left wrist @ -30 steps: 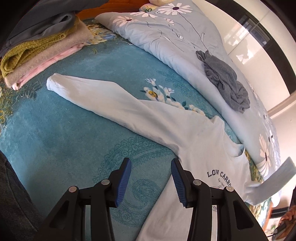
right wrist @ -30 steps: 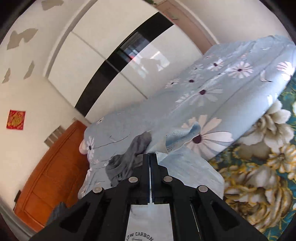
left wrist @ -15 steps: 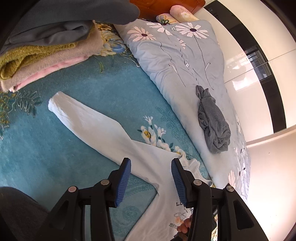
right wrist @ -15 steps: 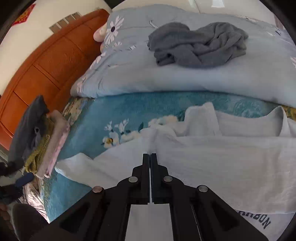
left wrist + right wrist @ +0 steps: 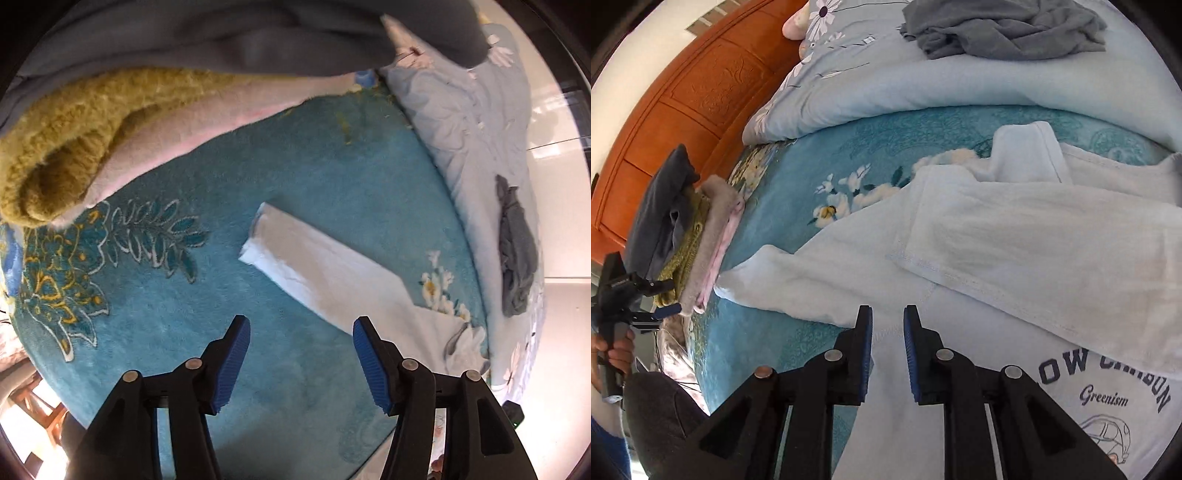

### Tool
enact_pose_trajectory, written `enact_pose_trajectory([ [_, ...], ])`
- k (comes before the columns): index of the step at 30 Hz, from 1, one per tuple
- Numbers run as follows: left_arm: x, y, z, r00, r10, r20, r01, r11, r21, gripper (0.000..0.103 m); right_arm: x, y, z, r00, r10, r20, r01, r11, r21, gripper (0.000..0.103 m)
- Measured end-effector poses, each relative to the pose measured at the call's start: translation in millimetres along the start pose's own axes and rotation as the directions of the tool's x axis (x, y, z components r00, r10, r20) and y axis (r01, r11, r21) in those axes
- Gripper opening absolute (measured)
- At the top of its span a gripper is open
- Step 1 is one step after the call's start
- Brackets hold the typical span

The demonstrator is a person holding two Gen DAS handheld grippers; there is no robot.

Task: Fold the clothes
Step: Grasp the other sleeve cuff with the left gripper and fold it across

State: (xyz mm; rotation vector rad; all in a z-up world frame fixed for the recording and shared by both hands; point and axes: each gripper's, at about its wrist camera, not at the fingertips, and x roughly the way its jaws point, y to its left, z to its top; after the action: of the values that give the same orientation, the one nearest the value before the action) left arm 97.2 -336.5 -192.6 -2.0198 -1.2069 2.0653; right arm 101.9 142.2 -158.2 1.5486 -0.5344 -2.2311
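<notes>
A pale blue long-sleeved shirt (image 5: 960,369) with "LOW CARBON Greenism" print lies face up on the teal bedspread (image 5: 798,177). One sleeve (image 5: 1052,251) is folded across its chest. The other sleeve (image 5: 325,269) stretches out flat to the left, and its cuff (image 5: 258,236) lies ahead of my left gripper (image 5: 301,363), which is open and empty above the bedspread. My right gripper (image 5: 888,350) is open a little, empty, just above the shirt near the shoulder. The left gripper also shows in the right wrist view (image 5: 646,295), at the far left beside the stack.
A stack of folded clothes (image 5: 92,122), grey, mustard, beige and pink, sits at the far left of the bed. A light blue floral duvet (image 5: 923,74) lies along the far side with a crumpled grey garment (image 5: 1004,29) on it. A wooden headboard (image 5: 683,110) stands behind.
My right gripper has let go of the sleeve, which now lies folded across the chest, and has opened slightly. My left gripper has moved toward the outstretched sleeve's cuff and opened wider.
</notes>
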Motion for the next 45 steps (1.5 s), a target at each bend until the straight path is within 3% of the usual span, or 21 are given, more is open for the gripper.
enact_pose_trajectory([
  [3,15,5,17,0.998,0.062,-0.019,-0.061,0.998,0.011,0.060,-12,1,-3,1.000,0.000,0.010,0.000,1.000,-0.002,0.017],
  [7,42,-14,27,0.978,0.209,0.007,-0.207,0.966,0.153,0.062,-21,5,-4,1.000,0.005,0.014,-0.005,1.000,-0.003,0.017],
  [9,58,-16,30,0.976,0.216,-0.011,-0.211,0.963,0.166,0.061,-23,8,-5,1.000,0.019,0.020,-0.019,1.000,0.006,0.017],
  [11,68,-13,33,0.985,0.174,-0.022,-0.169,0.975,0.145,0.060,-25,11,-5,0.999,0.028,0.026,-0.029,1.000,0.013,0.017],
  [12,71,-11,34,0.987,0.156,-0.024,-0.151,0.980,0.132,0.054,-24,12,-5,0.999,0.032,0.025,-0.033,0.999,0.015,0.017],
  [13,74,-11,34,0.986,0.162,-0.033,-0.156,0.979,0.132,0.032,-24,13,-5,0.999,0.036,0.025,-0.037,0.999,0.017,0.017],
  [14,79,-12,33,0.981,0.188,-0.052,-0.178,0.972,0.152,0.018,-24,14,-5,0.999,0.038,0.023,-0.038,0.999,0.019,0.017],
  [15,83,-15,31,0.977,0.200,-0.071,-0.185,0.967,0.177,0.011,-23,13,-5,0.999,0.035,0.020,-0.035,0.999,0.020,0.017],
  [18,71,-32,22,0.976,0.217,-0.025,-0.203,0.946,0.254,0.008,-22,8,-6,0.999,0.035,0.013,-0.035,0.999,0.040,0.017],
  [21,35,-59,12,0.990,0.140,0.008,-0.136,0.948,0.287,0.007,-24,0,-7,0.999,0.044,0.016,-0.045,0.997,0.062,0.017],
  [24,-11,-106,-7,1.000,0.006,0.023,-0.014,0.934,0.357,0.007,-29,-8,-8,0.998,0.051,0.029,-0.053,0.995,0.083,0.017],
  [26,-37,-154,-29,0.994,-0.110,0.007,0.095,0.888,0.450,0.007,-33,-15,-10,0.997,0.059,0.040,-0.062,0.993,0.099,0.017],
  [29,-54,-232,-61,0.972,-0.231,-0.035,0.209,0.796,0.567,0.008,-44,-26,-12,0.996,0.059,0.068,-0.068,0.989,0.134,0.017],
  [31,-49,-276,-86,0.955,-0.285,-0.085,0.275,0.738,0.617,0.008,-60,-37,-16,0.993,0.036,0.112,-0.054,0.985,0.165,0.017],
  [34,-16,-332,-128,0.934,-0.308,-0.180,0.348,0.684,0.641,0.008,-89,-63,-26,0.985,0.004,0.173,-0.044,0.973,0.226,0.017],
  [36,12,-363,-156,0.912,-0.313,-0.266,0.411,0.685,0.602,0.008,-110,-83,-36,0.979,-0.030,0.203,-0.026,0.964,0.264,0.017],
  [39,44,-393,-201,0.843,-0.372,-0.388,0.531,0.690,0.491,0.010,-139,-114,-56,0.967,-0.104,0.232,0.021,0.943,0.333,0.017],
  [40,53,-402,-215,0.833,-0.371,-0.409,0.542,0.693,0.475,0.010,-147,-125,-66,0.962,-0.130,0.240,0.035,0.930,0.366,0.017],
  [41,62,-410,-229,0.842,-0.344,-0.415,0.525,0.696,0.489,0.012,-155,-135,-76,0.955,-0.155,0.252,0.043,0.914,0.403,0.017],
  [44,91,-424,-260,0.870,-0.211,-0.445,0.446,0.721,0.530,0.033,-171,-161,-103,0.943,-0.197,0.269,0.037,0.864,0.502,0.017],
  [45,96,-419,-264,0.857,-0.199,-0.475,0.454,0.728,0.514,0.038,-174,-166,-110,0.942,-0.203,0.267,0.036,0.852,0.523,0.017],
])
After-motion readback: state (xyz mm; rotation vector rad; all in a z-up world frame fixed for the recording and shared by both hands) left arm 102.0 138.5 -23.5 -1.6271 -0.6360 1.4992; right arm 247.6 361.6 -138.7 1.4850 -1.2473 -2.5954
